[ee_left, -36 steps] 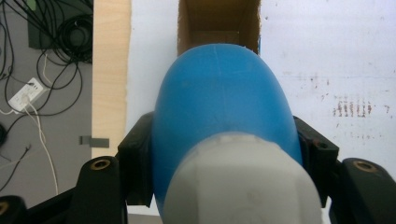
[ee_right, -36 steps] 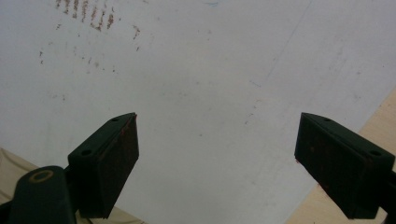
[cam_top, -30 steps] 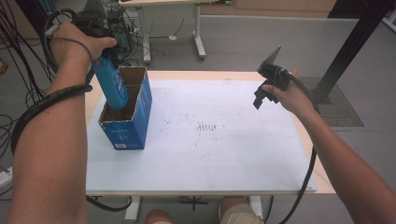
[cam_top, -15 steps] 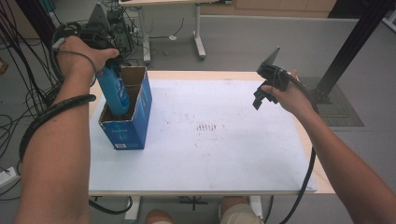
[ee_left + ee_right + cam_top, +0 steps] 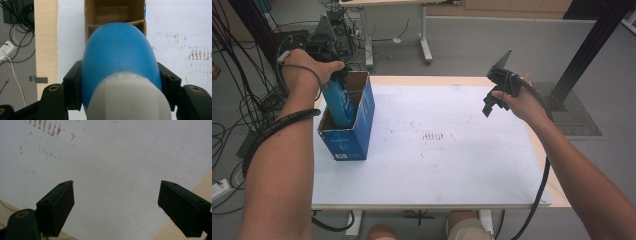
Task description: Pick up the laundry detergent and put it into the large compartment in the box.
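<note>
Bottle: solid blue body, pale grey cap. Box: blue outside with white print, plain brown cardboard inside. Table: white sheet with reddish-brown speckles and short streaks near the middle, pale wood edge. Left claw and right claw: black, faint reddish smears on the right pads

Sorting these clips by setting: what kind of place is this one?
Probably a lab or workshop set up for recording. A table with a stained white sheet stands on a grey floor, loose cables lie beside it, and another desk's legs stand behind.
</note>
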`<state>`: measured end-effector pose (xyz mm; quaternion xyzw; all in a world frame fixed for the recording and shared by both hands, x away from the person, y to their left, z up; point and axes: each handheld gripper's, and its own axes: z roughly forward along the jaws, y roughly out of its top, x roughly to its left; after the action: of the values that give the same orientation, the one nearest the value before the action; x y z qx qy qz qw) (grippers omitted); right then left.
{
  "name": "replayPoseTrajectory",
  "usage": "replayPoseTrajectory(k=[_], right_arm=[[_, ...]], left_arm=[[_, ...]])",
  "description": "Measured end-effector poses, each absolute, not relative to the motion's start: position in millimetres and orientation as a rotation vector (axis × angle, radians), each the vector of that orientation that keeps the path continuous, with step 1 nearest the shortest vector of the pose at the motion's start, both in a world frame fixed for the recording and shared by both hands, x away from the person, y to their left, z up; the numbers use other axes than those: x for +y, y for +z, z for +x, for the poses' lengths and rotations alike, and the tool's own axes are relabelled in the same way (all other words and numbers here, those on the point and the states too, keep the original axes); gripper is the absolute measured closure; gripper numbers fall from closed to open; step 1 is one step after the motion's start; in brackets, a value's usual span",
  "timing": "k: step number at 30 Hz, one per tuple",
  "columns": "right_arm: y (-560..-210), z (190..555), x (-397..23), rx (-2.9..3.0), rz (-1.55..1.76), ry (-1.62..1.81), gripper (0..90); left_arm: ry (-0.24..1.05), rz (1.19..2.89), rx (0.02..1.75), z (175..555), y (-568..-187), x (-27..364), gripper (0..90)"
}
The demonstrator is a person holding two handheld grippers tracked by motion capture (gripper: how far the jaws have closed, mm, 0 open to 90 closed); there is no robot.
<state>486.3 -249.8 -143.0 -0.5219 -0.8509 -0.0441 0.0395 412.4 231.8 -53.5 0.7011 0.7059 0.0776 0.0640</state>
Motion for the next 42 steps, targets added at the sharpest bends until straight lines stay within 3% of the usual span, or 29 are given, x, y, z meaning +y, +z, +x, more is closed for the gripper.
replayPoseTrajectory(k=[42], right_arm=[[-140.4, 484.0, -254.4, -2.606, -1.612, -0.142, 13.6]], left_arm=[[0.226, 2.206, 2.102, 415.1, -135.1, 219.9, 37.3]])
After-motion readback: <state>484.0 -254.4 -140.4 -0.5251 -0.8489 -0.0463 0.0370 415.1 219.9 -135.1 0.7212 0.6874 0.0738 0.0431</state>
